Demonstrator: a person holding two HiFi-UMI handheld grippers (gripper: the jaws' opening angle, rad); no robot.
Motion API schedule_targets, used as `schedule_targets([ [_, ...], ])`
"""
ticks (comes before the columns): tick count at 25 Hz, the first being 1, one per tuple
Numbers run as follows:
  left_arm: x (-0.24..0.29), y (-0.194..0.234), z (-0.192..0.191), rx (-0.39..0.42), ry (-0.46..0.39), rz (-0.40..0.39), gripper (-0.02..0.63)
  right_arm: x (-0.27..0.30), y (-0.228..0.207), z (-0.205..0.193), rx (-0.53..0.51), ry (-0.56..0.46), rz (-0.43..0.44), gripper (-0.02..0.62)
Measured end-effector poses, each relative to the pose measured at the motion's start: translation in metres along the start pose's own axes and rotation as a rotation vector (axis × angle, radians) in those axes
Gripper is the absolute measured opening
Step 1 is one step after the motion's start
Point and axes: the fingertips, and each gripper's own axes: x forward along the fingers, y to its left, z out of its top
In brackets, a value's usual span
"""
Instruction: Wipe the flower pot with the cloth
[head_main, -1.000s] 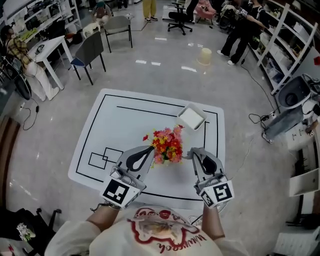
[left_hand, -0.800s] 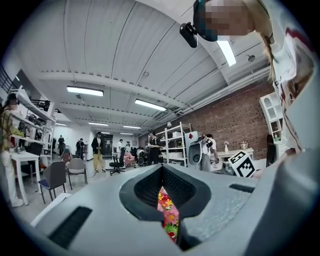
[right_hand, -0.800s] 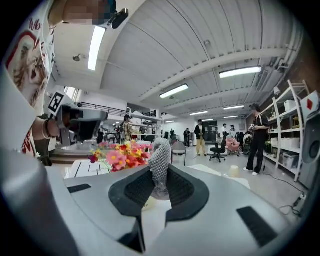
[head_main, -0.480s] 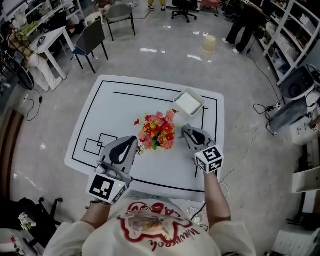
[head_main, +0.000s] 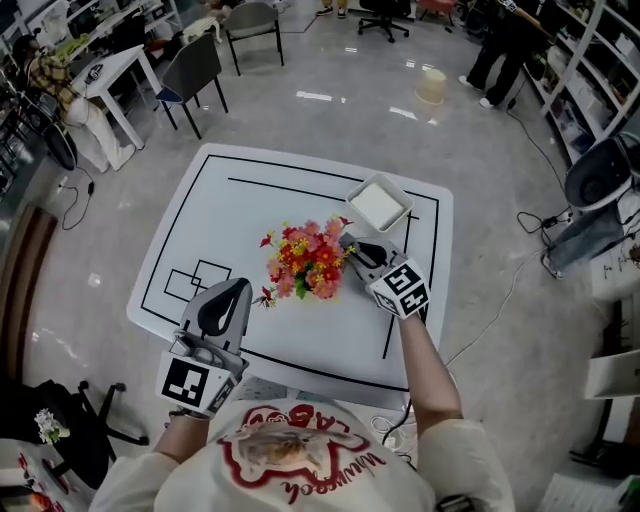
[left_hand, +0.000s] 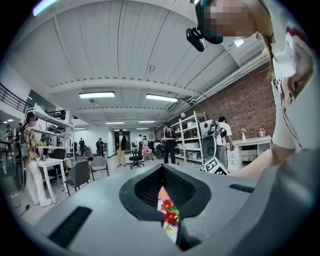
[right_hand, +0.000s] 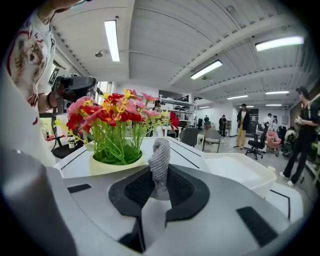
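Note:
A cream flower pot (right_hand: 105, 167) holds red, pink and yellow flowers (head_main: 305, 262) at the middle of the white table (head_main: 200, 230). In the head view the blooms hide the pot. My right gripper (head_main: 351, 244) is just right of the flowers, shut on a grey knitted cloth (right_hand: 160, 159) that stands up between its jaws. In the right gripper view the cloth hangs a little short of the pot's rim. My left gripper (head_main: 238, 287) hovers near the table's front left, shut and empty. The flowers (left_hand: 168, 216) show through the slit at its tips.
A white square tray (head_main: 379, 205) sits behind the pot at the back right, also in the right gripper view (right_hand: 240, 169). Black lines mark the tabletop. Chairs, shelves, a side table and several people stand around on the shiny floor.
My right gripper has dropped and moved forward with the cloth to the flowers' right side. The left gripper has drawn back toward the near left edge.

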Motion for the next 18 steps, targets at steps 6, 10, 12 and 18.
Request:
schedule_targets([
  [6, 0.007, -0.004, 0.012, 0.027, -0.015, 0.004, 0.003, 0.017, 0.002, -0.003, -0.07, 0.028, 0.072, 0.052],
  [10, 0.008, -0.002, 0.013, 0.041, -0.005, 0.014, 0.002, 0.023, 0.002, -0.001, -0.087, 0.023, 0.111, 0.052],
  [12, 0.008, 0.0, 0.013, 0.041, -0.006, 0.014, 0.003, 0.027, 0.002, -0.001, -0.099, 0.024, 0.129, 0.052],
  [18, 0.008, 0.005, 0.005, 0.03, -0.005, 0.007, 0.003, 0.034, 0.004, 0.0, -0.1, 0.019, 0.178, 0.052],
])
